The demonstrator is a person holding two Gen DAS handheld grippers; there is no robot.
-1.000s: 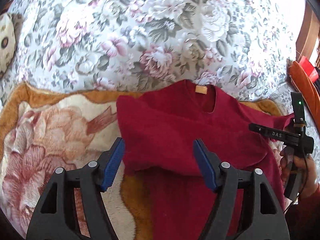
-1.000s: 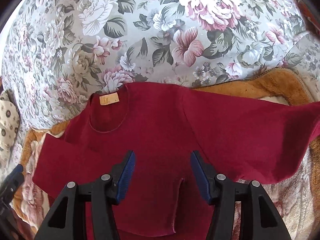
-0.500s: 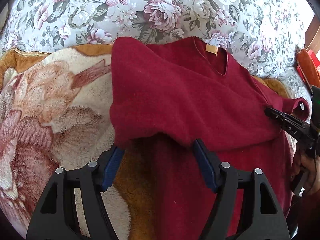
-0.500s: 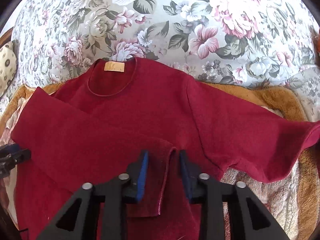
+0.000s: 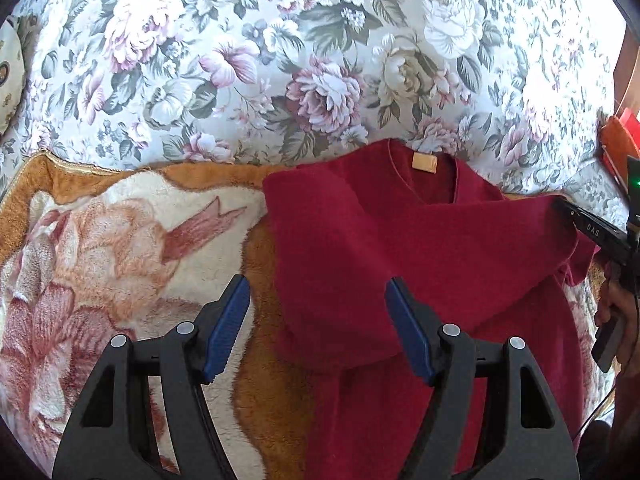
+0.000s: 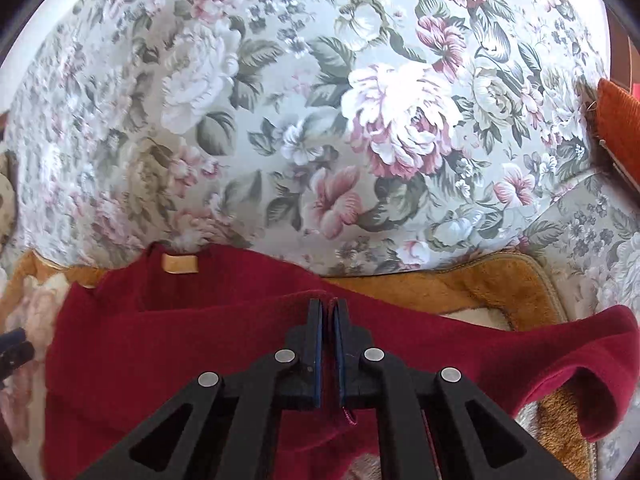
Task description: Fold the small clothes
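A dark red sweater [image 5: 420, 256] with a tan neck label [image 5: 425, 163] lies on an orange and cream plush blanket [image 5: 120, 240]. Its left sleeve is folded across the chest. My left gripper [image 5: 318, 300] is open and empty, hovering over the sweater's left edge. My right gripper [image 6: 328, 304] is shut on the cuff of the folded sleeve and lifts it; it also shows at the right of the left wrist view [image 5: 588, 228]. The sweater [image 6: 180, 344] fills the lower part of the right wrist view, its other sleeve [image 6: 560, 356] spread out to the right.
A floral sofa back [image 5: 320, 60] rises behind the blanket. An orange and red object [image 5: 618, 148] sits at the far right edge. A patterned cushion [image 5: 10, 68] shows at the far left.
My right gripper closed on the sleeve cuff and raised it toward the neckline. My left gripper stayed open and drew back from the sweater.
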